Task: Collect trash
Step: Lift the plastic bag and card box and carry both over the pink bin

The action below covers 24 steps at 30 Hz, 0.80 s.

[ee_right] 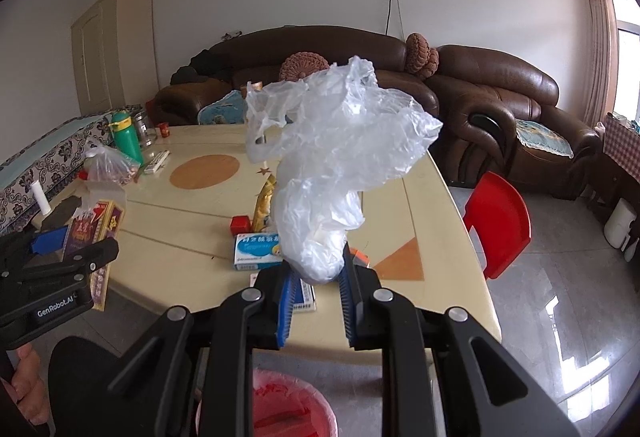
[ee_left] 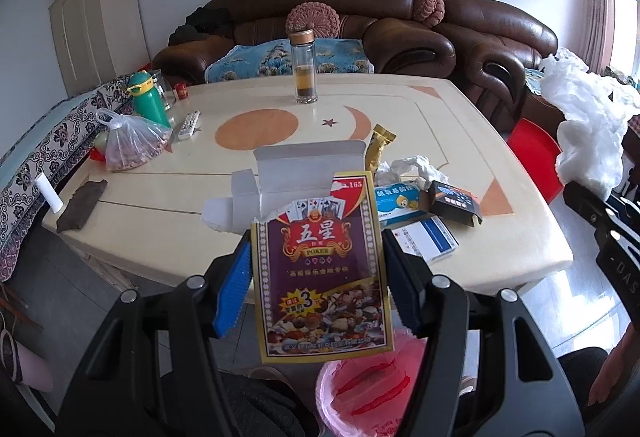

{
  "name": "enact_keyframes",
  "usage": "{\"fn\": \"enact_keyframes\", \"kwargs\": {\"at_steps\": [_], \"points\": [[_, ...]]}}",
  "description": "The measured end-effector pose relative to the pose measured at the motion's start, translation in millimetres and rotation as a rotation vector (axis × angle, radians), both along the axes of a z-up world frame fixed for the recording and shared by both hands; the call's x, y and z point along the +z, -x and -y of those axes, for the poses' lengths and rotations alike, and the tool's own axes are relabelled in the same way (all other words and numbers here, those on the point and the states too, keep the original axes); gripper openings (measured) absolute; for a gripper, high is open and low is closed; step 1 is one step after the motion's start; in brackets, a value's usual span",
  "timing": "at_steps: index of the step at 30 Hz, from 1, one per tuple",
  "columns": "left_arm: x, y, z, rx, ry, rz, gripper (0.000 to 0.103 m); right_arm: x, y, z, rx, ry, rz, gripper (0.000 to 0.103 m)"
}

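Pink-lined bin [ee_left: 368,389] below, boxes [ee_left: 416,209] on table [ee_left: 160,205], red chair [ee_right: 498,225] beside

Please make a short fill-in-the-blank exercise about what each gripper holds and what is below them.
1. The left gripper is shut on an opened ____ box.
2. The right gripper's jaws pinch a crumpled clear plastic ____.
3. Below both grippers stands a bin with a ____ liner.
4. On the far side of the table stands a glass ____ with a gold cap.

Missing words: poker card; bag; pink; bottle
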State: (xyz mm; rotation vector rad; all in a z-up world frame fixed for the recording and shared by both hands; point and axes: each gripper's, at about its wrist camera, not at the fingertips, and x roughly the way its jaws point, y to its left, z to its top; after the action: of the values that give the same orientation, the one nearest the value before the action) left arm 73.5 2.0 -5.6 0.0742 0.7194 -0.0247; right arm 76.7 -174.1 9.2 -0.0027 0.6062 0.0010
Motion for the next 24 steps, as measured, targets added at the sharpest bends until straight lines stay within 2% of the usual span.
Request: {"fn": "enact_keyframes", "kwargs": {"at_steps": [15, 24], "points": [[-6.6, 44.4, 11.2, -0.070, -0.018, -0.001, 0.061, -6.5, 48.4, -10.1, 0.032, 0.012, -0.039, 0.020], [-27.5, 52.3, 14.3, -0.146, -0.008, -0.071, 0.061, -22.7, 59.1, -14.0, 0.055, 0.029, -0.102, 0.020]]}}
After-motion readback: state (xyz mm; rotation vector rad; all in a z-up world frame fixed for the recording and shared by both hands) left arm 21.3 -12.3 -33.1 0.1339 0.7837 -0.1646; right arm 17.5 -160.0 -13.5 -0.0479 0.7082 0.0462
